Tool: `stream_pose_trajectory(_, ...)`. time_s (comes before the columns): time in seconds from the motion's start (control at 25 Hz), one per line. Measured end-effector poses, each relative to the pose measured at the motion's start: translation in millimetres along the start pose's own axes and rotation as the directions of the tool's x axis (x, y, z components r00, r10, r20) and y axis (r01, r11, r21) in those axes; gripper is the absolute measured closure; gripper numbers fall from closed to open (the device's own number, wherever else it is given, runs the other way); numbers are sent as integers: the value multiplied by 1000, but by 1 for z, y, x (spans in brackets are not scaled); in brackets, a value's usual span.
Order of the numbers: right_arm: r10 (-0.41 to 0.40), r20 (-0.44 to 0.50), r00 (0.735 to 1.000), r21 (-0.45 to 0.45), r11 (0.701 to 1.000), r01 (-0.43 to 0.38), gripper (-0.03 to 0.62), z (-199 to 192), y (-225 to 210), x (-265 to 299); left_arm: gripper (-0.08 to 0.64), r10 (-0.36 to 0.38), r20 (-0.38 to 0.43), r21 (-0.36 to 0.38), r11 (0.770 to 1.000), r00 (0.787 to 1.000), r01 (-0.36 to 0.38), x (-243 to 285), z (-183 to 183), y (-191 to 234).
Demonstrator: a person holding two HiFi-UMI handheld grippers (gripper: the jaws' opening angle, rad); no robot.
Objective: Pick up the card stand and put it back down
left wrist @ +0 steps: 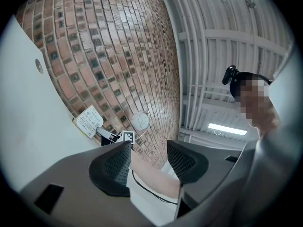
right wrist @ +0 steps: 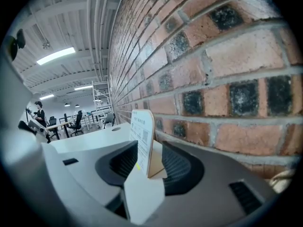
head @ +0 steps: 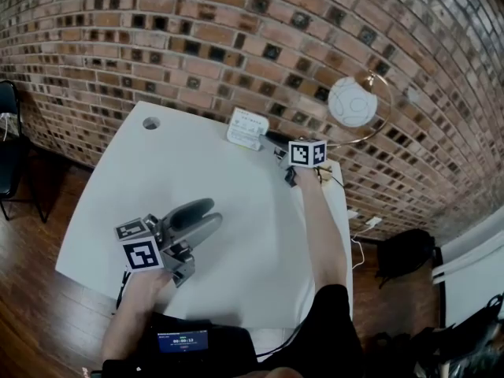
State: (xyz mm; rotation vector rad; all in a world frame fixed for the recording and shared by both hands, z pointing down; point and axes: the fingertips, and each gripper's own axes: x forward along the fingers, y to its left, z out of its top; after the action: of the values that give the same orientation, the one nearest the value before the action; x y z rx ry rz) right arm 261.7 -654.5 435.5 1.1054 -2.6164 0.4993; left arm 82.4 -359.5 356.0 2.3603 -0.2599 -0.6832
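Between parted right tongs, upright card stand

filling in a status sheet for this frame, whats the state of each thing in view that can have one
left claw: open, nothing between its jaws
right claw: open, jaws apart on either side of the card stand
card stand: upright on the white table, close to the brick wall
small screen: lit

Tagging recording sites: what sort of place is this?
Probably an open-plan office or workshop: a white table against a brick wall, office chairs at desks further back, strip lights overhead.
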Motion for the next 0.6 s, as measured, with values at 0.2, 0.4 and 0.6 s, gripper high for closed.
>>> stream_pose_trajectory(0.2, -90, 56, 994, 69, 994, 86, 399, 4, -5, -26, 330, -2, 5, 1, 1000, 1000, 2, -2, 0, 1)
stream_pose_trajectory(0.4, -71, 119, 990, 122, 991, 56, 399, 8, 28, -58, 330, 8, -1, 17, 1000, 1000, -8, -6, 0, -3)
stream_pose_trajectory(0.6, 29, 229, 973, 155, 986, -65, 400, 17, 88, -98, 330, -9, 4, 34, 999, 1000, 9, -12, -3, -23)
